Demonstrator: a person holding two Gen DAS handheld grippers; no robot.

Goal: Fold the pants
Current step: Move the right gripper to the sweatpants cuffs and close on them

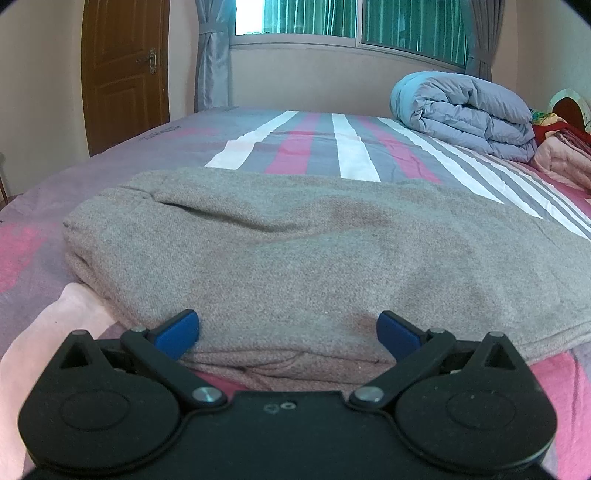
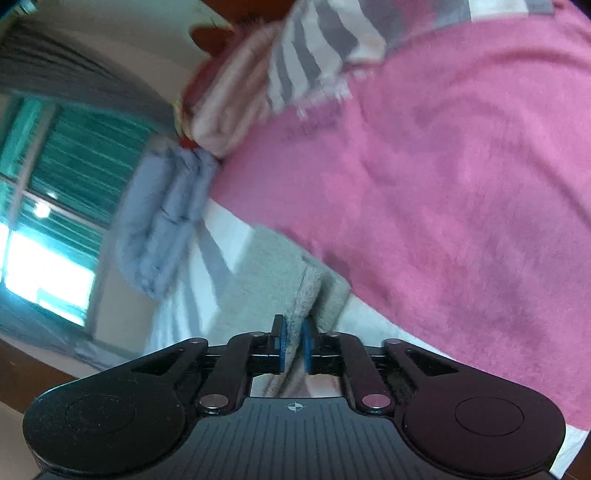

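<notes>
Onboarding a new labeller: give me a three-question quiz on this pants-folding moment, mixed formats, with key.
1. True or false: the left gripper has its blue-padded fingers spread wide at the near edge of the folded grey-brown knit pants.
2. Multiple choice: what do the right gripper's fingers pinch? A) striped pink-and-grey bed sheet B) an edge of the pants C) nothing
3. Fill in: the rolled-up bedding at the far right of the bed, under the window, is a grey-blue ____.

Key: 1 true; 2 B; 3 quilt
</notes>
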